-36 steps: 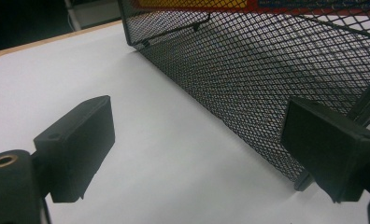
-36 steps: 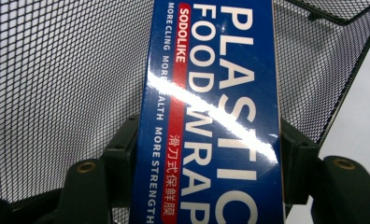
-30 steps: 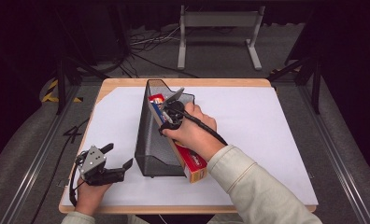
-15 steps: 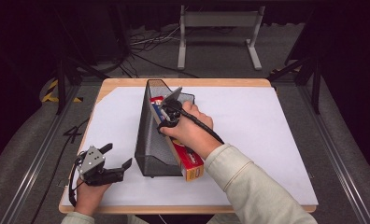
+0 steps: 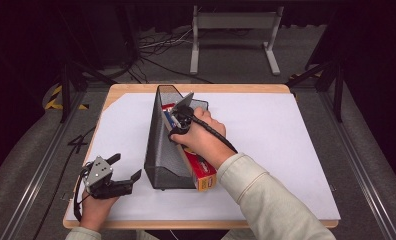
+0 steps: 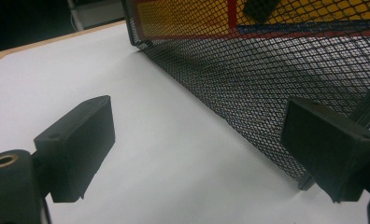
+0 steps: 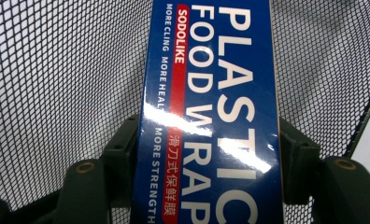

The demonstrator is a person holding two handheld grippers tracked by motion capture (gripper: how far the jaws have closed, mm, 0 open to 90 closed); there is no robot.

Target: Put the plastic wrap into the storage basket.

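Observation:
A black mesh file holder (image 5: 158, 150) stands on the white-covered table (image 5: 286, 150), tall end away from me. A long box of plastic food wrap (image 5: 202, 174) lies inside it, its red and yellow near end sticking out of the low front. My right gripper (image 5: 180, 114) is inside the holder, shut across the box's blue face (image 7: 211, 107), with mesh (image 7: 57, 70) behind it. My left gripper (image 5: 126, 167) rests open on the table left of the holder. Its jaws (image 6: 197, 140) are wide apart beside the mesh wall (image 6: 276, 70), with nothing between them.
The wooden table edge (image 5: 196, 222) runs along the front. Bare white surface lies right of the holder and at the far left (image 5: 121, 120). Beyond the table are a dark floor, cables and a metal stand (image 5: 233, 22).
The right hand, with the box, has slid slightly farther into the holder. The left gripper has stayed where it was.

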